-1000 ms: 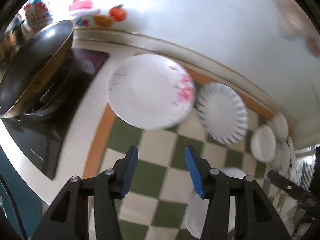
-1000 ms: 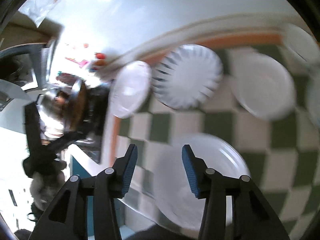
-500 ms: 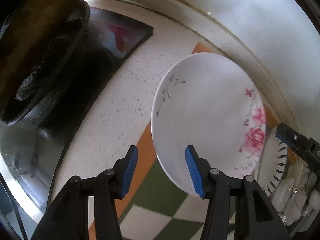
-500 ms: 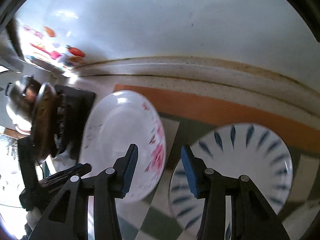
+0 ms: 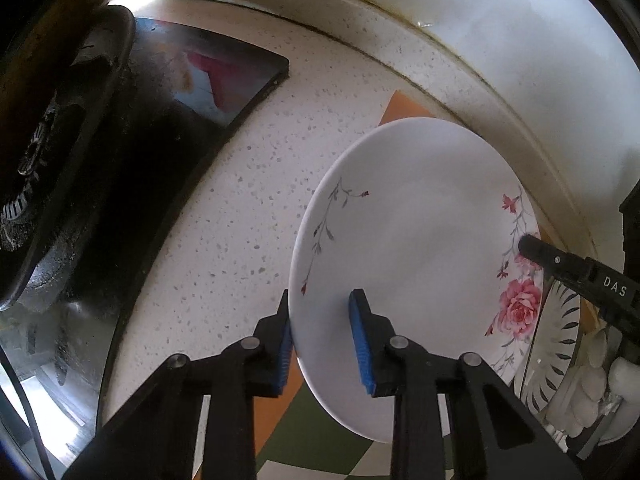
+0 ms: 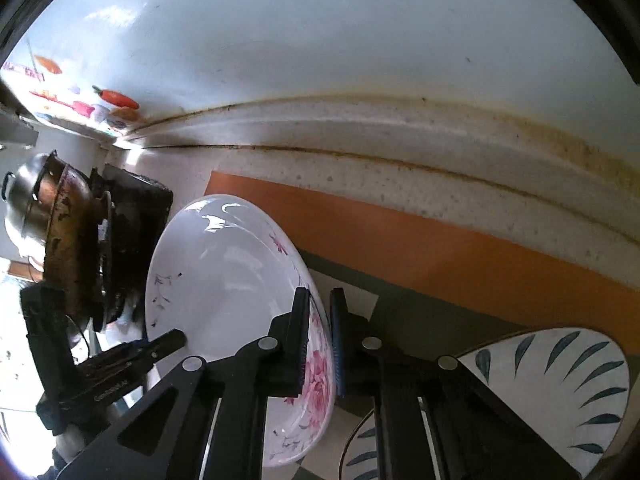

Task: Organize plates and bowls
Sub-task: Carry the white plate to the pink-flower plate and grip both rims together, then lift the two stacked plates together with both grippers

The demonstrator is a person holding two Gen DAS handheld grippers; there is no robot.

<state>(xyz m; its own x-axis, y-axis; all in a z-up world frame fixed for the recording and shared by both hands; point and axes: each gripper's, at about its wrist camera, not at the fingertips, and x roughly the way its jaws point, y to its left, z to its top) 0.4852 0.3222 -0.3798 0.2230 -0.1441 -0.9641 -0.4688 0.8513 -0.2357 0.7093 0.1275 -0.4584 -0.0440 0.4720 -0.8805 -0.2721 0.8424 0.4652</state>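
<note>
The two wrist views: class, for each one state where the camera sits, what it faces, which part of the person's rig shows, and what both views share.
Left wrist: sits behind the left gripper, facing the speckled counter and stove; its jaws straddle the floral plate rim, and the right gripper's tip shows at right.
Right wrist: sits behind the right gripper, facing the back wall; its jaws straddle the plate's opposite, rose-patterned rim, and the left gripper shows at lower left.
Shared: the floral plate, stove, counter, blue-leaf plate.

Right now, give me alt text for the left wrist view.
The left gripper straddles the near rim of a floral plate on a speckled counter. The right gripper's fingers reach its far rim; a black stove sits left.
</note>
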